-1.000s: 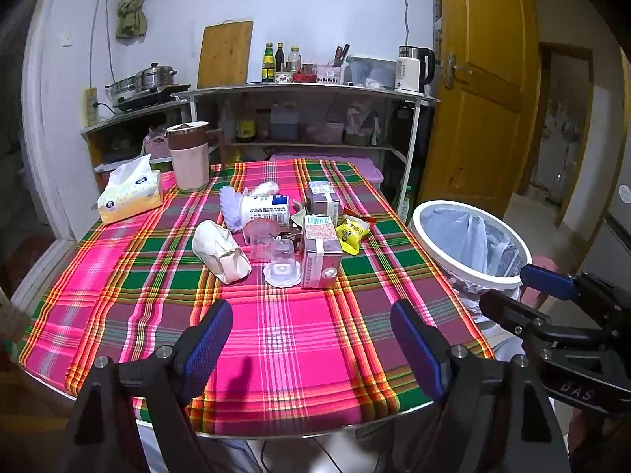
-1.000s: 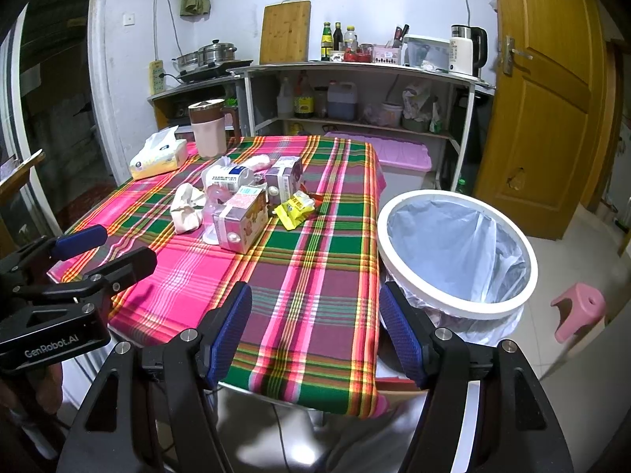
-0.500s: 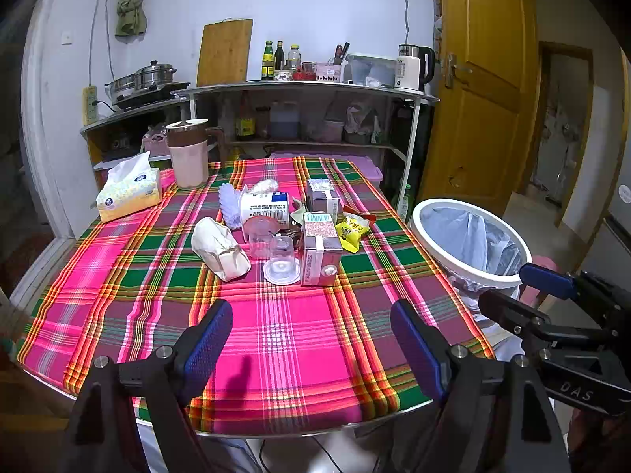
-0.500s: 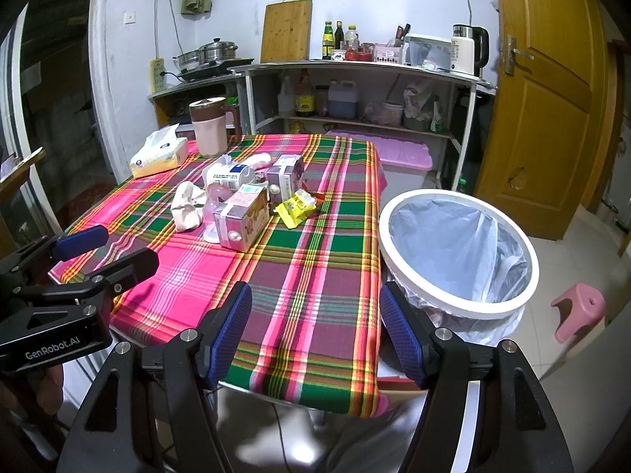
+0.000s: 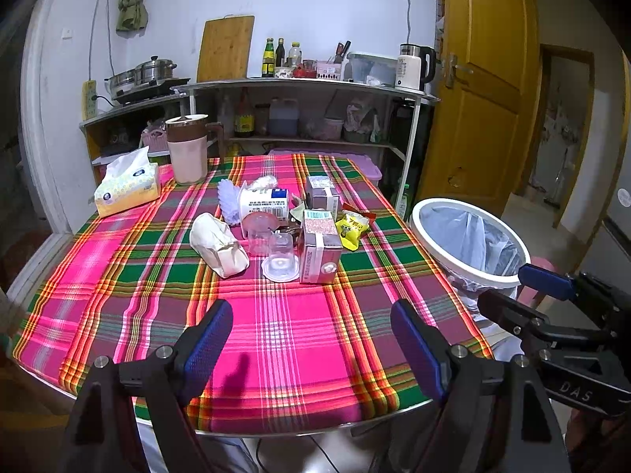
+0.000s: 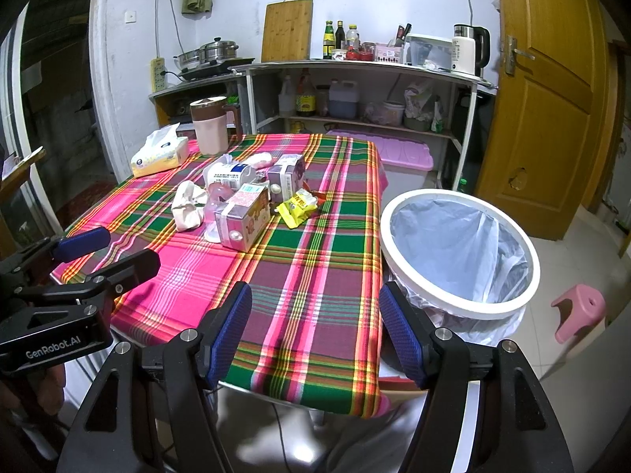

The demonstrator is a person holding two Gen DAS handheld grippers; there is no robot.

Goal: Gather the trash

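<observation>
With the left gripper [image 5: 311,339] and right gripper [image 6: 315,327] both spread wide and empty over the near table edge, I judge the carton [image 5: 318,246] mid-table light and crushable, best pinched across its flat sides, then carried to the bin [image 6: 457,256] beside the table.

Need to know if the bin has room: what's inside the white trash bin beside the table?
The white trash bin shows only its pale plastic liner; no trash visible on the liner walls. Its bottom is hidden by the near rim.
</observation>
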